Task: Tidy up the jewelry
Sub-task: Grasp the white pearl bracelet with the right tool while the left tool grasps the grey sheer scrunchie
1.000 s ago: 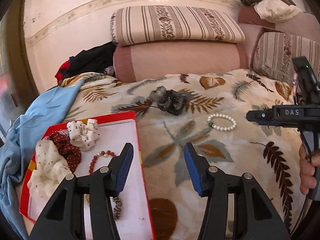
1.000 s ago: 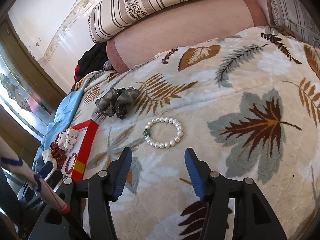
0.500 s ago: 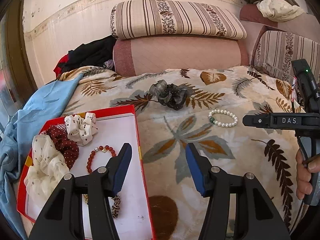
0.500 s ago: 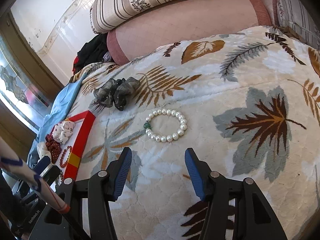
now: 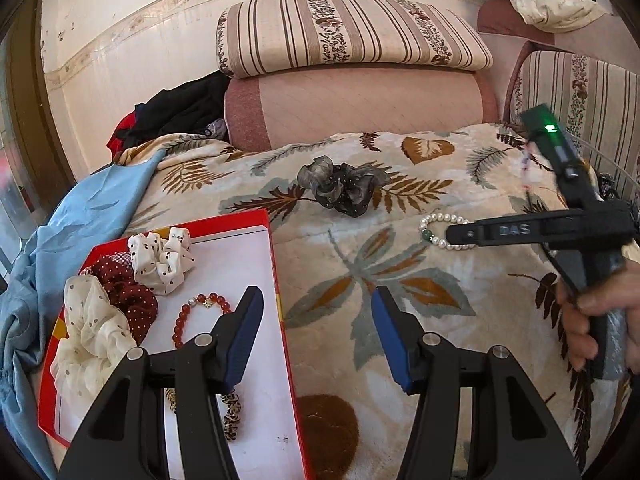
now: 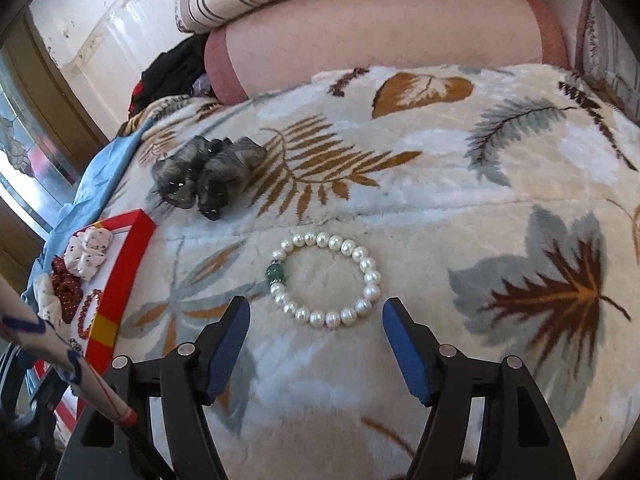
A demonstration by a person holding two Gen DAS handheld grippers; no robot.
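A white pearl bracelet (image 6: 326, 280) with one green bead lies flat on the leaf-print blanket. My right gripper (image 6: 316, 312) hovers just short of it, its jaws opening, nothing between them. In the left wrist view the bracelet (image 5: 434, 232) is partly hidden behind the right gripper's finger. My left gripper (image 5: 316, 312) stands open and empty over the right edge of the red tray (image 5: 276, 280). The tray holds a red bead bracelet (image 5: 182, 320), a leopard-print bracelet (image 5: 232, 412) and three scrunchies: white dotted (image 5: 162, 256), dark red (image 5: 128, 296) and cream (image 5: 92, 332).
A grey-black scrunchie (image 5: 342, 190) lies on the blanket (image 6: 480, 200) behind the pearl bracelet. A blue cloth (image 5: 80, 220) drapes the bed's left side. Pink bolster (image 5: 360, 104) and striped pillow (image 5: 344, 32) stand at the back. A hand (image 5: 596, 312) grips the right tool.
The right gripper has come forward and lower toward the pearl bracelet, and its jaws stand wider. The left gripper has stayed put over the tray's edge.
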